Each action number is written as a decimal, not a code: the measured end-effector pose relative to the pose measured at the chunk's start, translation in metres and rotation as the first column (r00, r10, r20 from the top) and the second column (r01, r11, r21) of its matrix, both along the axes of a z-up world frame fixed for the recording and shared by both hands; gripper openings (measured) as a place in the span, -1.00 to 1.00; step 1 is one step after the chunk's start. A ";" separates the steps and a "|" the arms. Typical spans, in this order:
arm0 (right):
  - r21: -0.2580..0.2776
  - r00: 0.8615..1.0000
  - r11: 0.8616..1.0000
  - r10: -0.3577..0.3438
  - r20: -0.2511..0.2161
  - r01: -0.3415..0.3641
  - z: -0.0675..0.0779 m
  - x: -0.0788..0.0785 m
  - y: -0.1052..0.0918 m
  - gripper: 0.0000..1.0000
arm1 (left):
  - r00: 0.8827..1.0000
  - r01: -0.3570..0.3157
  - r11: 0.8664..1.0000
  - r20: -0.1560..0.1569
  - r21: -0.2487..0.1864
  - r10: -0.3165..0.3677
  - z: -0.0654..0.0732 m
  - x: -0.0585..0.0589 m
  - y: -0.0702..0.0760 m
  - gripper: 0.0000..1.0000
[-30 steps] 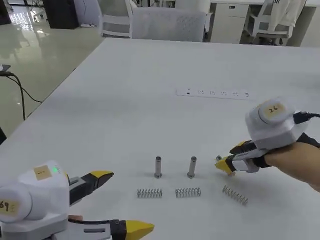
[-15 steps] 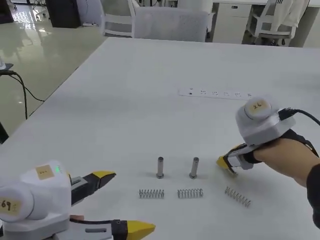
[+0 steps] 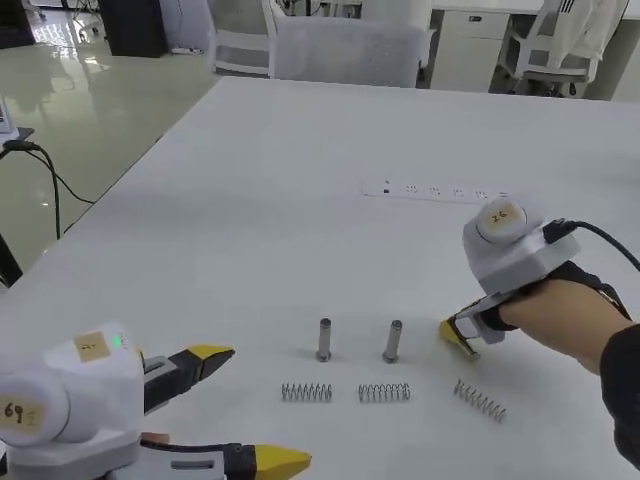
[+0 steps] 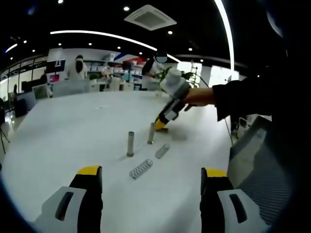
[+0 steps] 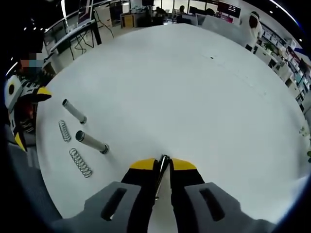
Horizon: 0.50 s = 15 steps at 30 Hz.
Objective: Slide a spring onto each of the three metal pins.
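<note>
Springs [image 3: 384, 393]: three, loose, lying in a row on the white table [image 3: 250, 200] on my side of the pins. Two lay in line, each just in front of a pin. The skewed spring [image 3: 480, 400] lay at the right end, just below the right gripper [image 3: 458, 337].

Standing pins: two, upright, side by side, the left pin [image 3: 324, 340] and the middle pin [image 3: 393, 342]. Both were bare, with no spring on either.

Third pin [image 5: 162, 174]: a slim metal rod in the right gripper view, between jaws drawn nearly together on it, with the tips down at the table to the right of the middle pin. I took it for the third pin, not yet standing free.

Left gripper [image 3: 258, 406]: jaws spread wide, holding nothing, low at the near left, well apart from the row.

Step in hand, as I judged it: stand the third pin in line with the other two, behind the skewed spring. To do it well I would:
- seat its broader end flat on the table and hold the shaft plumb;
- ease the jaws apart slowly and evenly, so that neither tip drags it over;
- draw straight back, clear of the middle pin.

Markings:
- The right gripper's round cap bore a yellowish sticker [image 3: 500, 214] with a handwritten number, probably 26.
- The left gripper bore a label [image 3: 15, 412] reading 69, and a second one too small to read.
- The power strip [image 3: 435, 190] farther back had no legible writing.
</note>
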State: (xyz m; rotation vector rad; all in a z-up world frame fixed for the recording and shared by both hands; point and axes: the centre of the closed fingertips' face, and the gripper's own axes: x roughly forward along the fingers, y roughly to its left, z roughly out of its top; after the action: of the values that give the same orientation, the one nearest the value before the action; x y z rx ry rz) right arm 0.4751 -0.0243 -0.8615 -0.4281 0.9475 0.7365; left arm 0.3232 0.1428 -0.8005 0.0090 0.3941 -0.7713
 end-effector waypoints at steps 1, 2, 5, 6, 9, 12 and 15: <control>-0.006 1.000 1.000 0.005 0.006 -0.005 0.000 0.000 0.000 -0.84 | 1.000 0.000 1.000 0.000 0.000 0.000 0.000 0.000 0.000 0.59; -0.009 1.000 1.000 0.010 0.009 -0.010 0.000 -0.001 0.000 -0.85 | 1.000 0.000 1.000 0.001 -0.001 0.000 0.000 0.000 0.000 0.59; -0.013 1.000 1.000 0.005 0.009 -0.005 0.001 0.000 0.000 -0.88 | 1.000 0.001 1.000 0.001 0.000 -0.001 0.000 0.000 0.000 0.59; -0.017 1.000 1.000 0.003 0.010 -0.003 0.000 0.000 0.000 -0.89 | 1.000 0.001 1.000 0.002 -0.001 -0.001 0.001 -0.001 0.000 0.59; -0.019 1.000 1.000 0.004 0.018 -0.004 0.000 0.001 0.000 -0.89 | 1.000 0.002 1.000 0.004 0.000 -0.002 0.001 -0.001 0.001 0.59; -0.007 1.000 1.000 -0.005 0.013 0.005 0.001 0.000 -0.002 -0.90 | 1.000 0.001 1.000 0.005 0.000 -0.001 0.002 -0.001 0.001 0.58; 0.013 1.000 1.000 -0.011 0.019 0.011 0.008 -0.003 -0.005 -0.90 | 1.000 0.000 1.000 0.007 -0.003 0.000 0.003 -0.001 0.001 0.58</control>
State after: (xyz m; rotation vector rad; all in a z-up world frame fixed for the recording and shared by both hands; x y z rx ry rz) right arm 0.4723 -0.0289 -0.8532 -0.4175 0.9263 0.7269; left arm 0.3225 0.1442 -0.7979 0.0092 0.3862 -0.7712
